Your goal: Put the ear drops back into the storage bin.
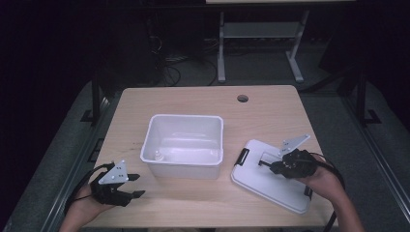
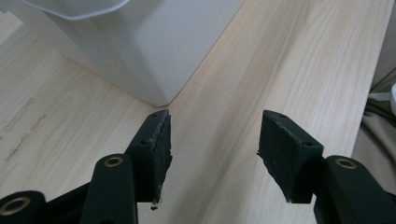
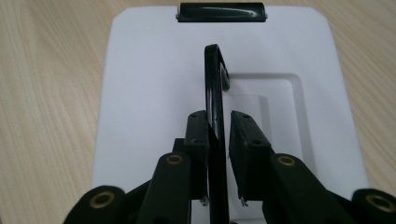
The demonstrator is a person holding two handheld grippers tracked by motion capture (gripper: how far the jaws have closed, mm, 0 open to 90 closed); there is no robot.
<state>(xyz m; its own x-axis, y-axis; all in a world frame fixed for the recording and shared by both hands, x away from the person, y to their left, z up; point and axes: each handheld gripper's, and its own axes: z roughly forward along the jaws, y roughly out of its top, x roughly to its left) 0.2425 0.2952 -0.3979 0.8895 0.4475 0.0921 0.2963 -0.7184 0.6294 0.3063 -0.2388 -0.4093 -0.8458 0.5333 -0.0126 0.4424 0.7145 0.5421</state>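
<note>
A white lid [image 1: 270, 188] lies flat on the right part of the wooden table [image 1: 193, 99]. Its thin black handle [image 3: 214, 70] stands up from a recess in the lid [image 3: 140, 93]. My right gripper [image 1: 264, 163] [image 3: 218, 115] has its jaws on both sides of that handle, pads against it. An open white bin [image 1: 183, 121] stands at the table's middle. My left gripper [image 1: 136, 185] [image 2: 215, 128] rests near the front left edge, open with nothing between its jaws, pointing at a lower corner of the bin [image 2: 154, 46].
Black latches [image 1: 243, 155] [image 3: 222, 11] sit on the lid's short ends, one more by my right hand [image 1: 307, 192]. A small object [image 1: 157, 155] lies inside the bin. A cable hole [image 1: 242, 98] is at the back. Table legs and cables stand beyond.
</note>
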